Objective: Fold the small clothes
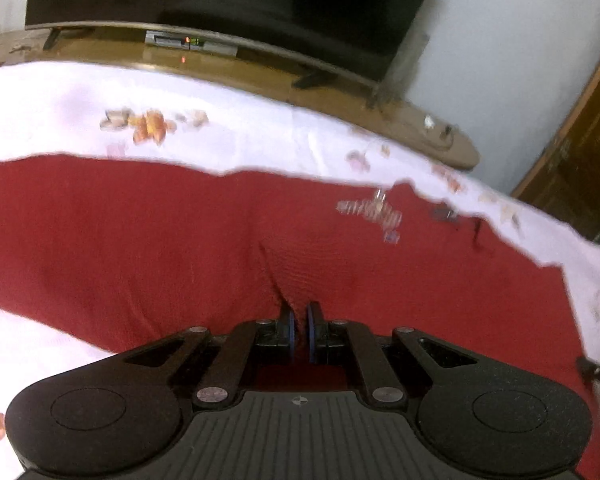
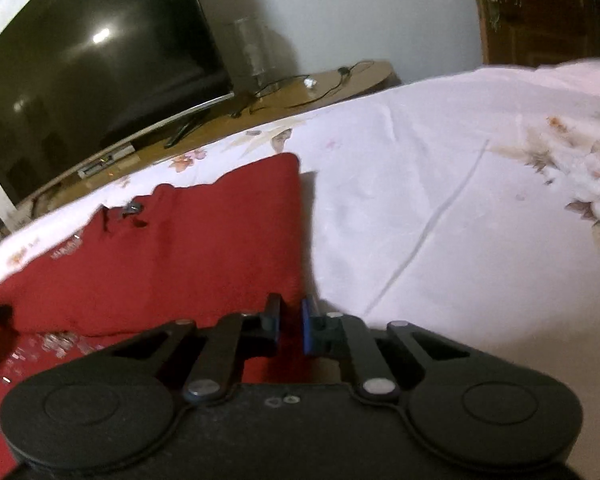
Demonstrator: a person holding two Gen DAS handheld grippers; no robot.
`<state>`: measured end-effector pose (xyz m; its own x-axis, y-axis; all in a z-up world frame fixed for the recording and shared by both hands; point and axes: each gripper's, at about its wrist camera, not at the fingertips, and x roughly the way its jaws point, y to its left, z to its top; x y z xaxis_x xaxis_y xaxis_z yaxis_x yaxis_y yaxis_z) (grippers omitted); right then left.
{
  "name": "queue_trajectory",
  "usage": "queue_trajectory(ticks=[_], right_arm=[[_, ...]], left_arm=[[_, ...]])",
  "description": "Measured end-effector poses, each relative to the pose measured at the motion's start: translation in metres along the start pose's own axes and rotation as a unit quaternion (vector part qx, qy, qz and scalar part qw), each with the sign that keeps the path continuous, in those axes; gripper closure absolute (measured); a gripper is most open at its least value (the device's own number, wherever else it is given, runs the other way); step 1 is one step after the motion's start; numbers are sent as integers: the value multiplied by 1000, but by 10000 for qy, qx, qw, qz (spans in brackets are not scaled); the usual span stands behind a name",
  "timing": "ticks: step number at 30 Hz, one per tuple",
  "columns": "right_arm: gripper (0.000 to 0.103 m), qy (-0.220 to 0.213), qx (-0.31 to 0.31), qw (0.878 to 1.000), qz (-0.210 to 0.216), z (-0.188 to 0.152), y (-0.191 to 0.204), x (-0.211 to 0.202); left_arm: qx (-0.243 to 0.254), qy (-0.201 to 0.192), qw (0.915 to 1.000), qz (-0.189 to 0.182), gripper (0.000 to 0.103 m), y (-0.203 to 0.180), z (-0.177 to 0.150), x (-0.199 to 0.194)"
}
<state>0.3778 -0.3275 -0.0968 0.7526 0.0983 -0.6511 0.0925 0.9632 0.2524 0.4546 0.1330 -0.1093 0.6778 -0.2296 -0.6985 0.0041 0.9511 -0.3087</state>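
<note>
My matt black plastic left gripper (image 1: 299, 330) pinched the red ribbed knit garment (image 1: 160, 240); beneath lay smooth white floral-printed cotton sheet (image 2: 420, 200); beyond, glossy wooden cabinet (image 1: 112, 52).

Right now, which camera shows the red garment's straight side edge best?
The right wrist view: the red garment shows its side edge and far corner against the white sheet. The left wrist view shows mostly the garment's middle and ragged far edge.
</note>
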Motion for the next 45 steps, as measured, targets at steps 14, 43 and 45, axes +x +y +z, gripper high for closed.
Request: queue_trajectory(ticks=[14, 43, 45], right_arm=[[68, -355, 614, 9956, 617, 65, -32, 40], [77, -146, -1163, 9915, -569, 24, 33, 36], [77, -245, -998, 9931, -563, 29, 34, 25]], left_arm=[[197, -718, 9972, 56, 45, -6, 33, -7], [891, -513, 9896, 1009, 47, -34, 7, 16], [742, -660, 9894, 1063, 47, -26, 5, -1]])
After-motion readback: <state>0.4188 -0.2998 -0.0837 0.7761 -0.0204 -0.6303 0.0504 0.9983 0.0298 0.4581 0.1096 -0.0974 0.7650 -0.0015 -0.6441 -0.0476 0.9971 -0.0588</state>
